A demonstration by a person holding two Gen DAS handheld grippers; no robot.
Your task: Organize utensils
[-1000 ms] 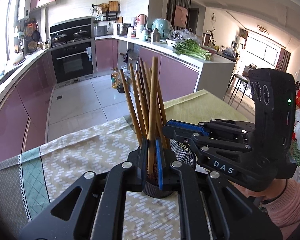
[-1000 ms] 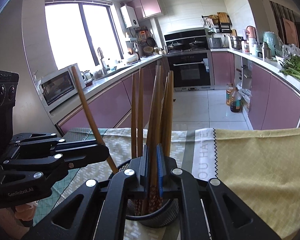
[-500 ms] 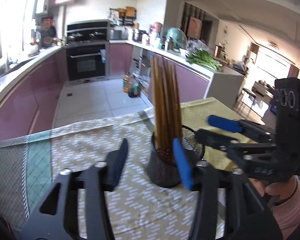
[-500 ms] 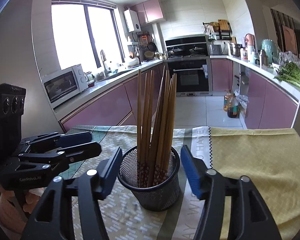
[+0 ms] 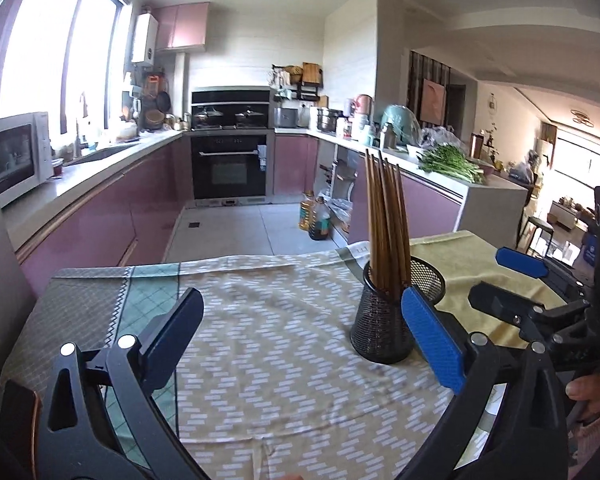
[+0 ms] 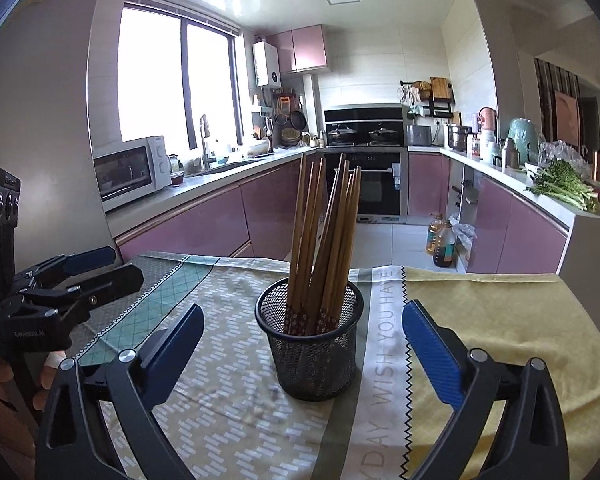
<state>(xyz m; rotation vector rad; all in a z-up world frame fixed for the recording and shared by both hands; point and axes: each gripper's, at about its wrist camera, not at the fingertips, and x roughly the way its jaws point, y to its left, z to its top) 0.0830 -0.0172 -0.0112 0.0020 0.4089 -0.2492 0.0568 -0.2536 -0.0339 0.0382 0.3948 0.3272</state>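
Note:
A black mesh cup [image 6: 309, 344] stands upright on the cloth-covered table, with several brown wooden chopsticks [image 6: 320, 240] standing in it. It also shows in the left wrist view [image 5: 384, 320], with the chopsticks [image 5: 386, 220] bunched together. My right gripper [image 6: 302, 342] is open and empty, drawn back, its jaws wide on either side of the cup. My left gripper [image 5: 300, 320] is open and empty, to the left of the cup. Each gripper shows in the other's view: the right one [image 5: 512, 280] and the left one [image 6: 96, 268], both open.
The table is covered by a patterned beige cloth [image 5: 280, 340], a green checked strip [image 6: 148, 300] and a yellow cloth [image 6: 500, 320]. Beyond the table's far edge lie the kitchen floor, purple cabinets and an oven [image 5: 230, 160].
Both grippers were shut on chopsticks in the cup one second ago. They have opened, let go and pulled back from the cup. The chopsticks now stand free in it.

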